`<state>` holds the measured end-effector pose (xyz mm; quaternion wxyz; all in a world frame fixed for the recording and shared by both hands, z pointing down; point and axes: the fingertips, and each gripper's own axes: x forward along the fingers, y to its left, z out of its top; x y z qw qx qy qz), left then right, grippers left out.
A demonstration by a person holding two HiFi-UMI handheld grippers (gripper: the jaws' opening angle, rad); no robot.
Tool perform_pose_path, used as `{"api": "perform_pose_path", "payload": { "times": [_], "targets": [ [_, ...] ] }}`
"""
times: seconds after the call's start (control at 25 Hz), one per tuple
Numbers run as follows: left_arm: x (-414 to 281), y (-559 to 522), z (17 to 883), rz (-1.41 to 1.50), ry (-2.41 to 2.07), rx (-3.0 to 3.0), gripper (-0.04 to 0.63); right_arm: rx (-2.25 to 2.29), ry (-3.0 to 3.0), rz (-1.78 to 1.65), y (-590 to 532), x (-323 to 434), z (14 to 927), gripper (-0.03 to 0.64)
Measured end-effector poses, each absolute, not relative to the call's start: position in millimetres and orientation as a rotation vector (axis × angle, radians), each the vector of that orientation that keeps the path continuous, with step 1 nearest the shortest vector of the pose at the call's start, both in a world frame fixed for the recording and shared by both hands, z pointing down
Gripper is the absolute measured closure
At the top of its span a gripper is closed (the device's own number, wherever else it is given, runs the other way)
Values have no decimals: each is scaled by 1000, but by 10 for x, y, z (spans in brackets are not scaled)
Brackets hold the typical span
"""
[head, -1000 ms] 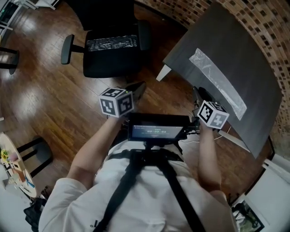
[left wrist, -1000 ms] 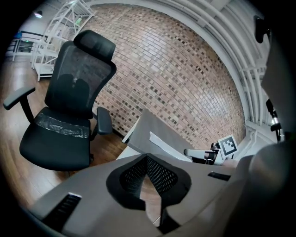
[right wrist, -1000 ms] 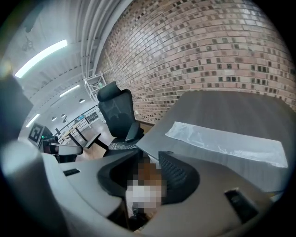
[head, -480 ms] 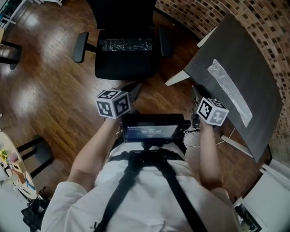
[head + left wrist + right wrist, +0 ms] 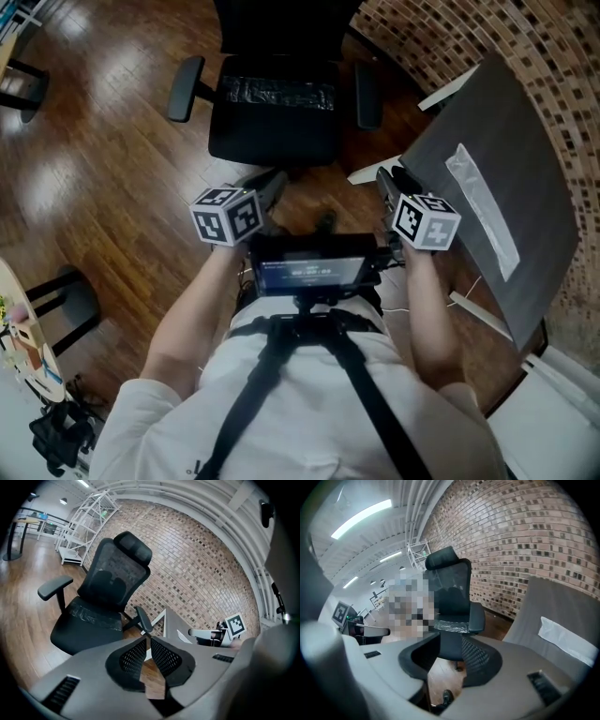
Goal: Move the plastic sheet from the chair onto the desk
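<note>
Left gripper (image 5: 148, 645), as I see it from its own camera: it points toward the chair (image 5: 274, 136); its jaws have just been opening and stand a narrow slit apart, released, with nothing between them and only the wooden floor (image 5: 112, 187) showing through the gap. Right gripper (image 5: 450, 641): jaws clearly apart, released and empty; the chair's base and the floor show between them; in the head view I find this gripper near the desk's closer corner.

Plastic sheet (image 5: 279, 92): clear and crinkled; it lies across the rear part of the black seat, just in front of the backrest and between the two armrests; neither gripper touches it, and both are well short of the seat.

Desk (image 5: 511, 131): dark grey top, right of the chair, before the brick wall (image 5: 201, 573); a second sheet (image 5: 483, 211), a long pale strip, lies flat on it.
</note>
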<state>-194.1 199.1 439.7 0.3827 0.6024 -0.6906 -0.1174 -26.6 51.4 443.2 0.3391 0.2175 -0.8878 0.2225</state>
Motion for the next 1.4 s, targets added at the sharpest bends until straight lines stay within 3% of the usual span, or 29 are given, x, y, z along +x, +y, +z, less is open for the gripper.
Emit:
{"api": "perform_pose_path", "payload": {
  "times": [0.88, 1.4],
  "targets": [
    [-2880, 1313, 4635, -207, -1899, 1343, 568, 237, -2309, 586, -213, -1664, 4907, 472],
    [-3516, 1025, 5344, -107, -1836, 1323, 568, 274, -2232, 593, -174, -2293, 5433, 472]
  ]
}}
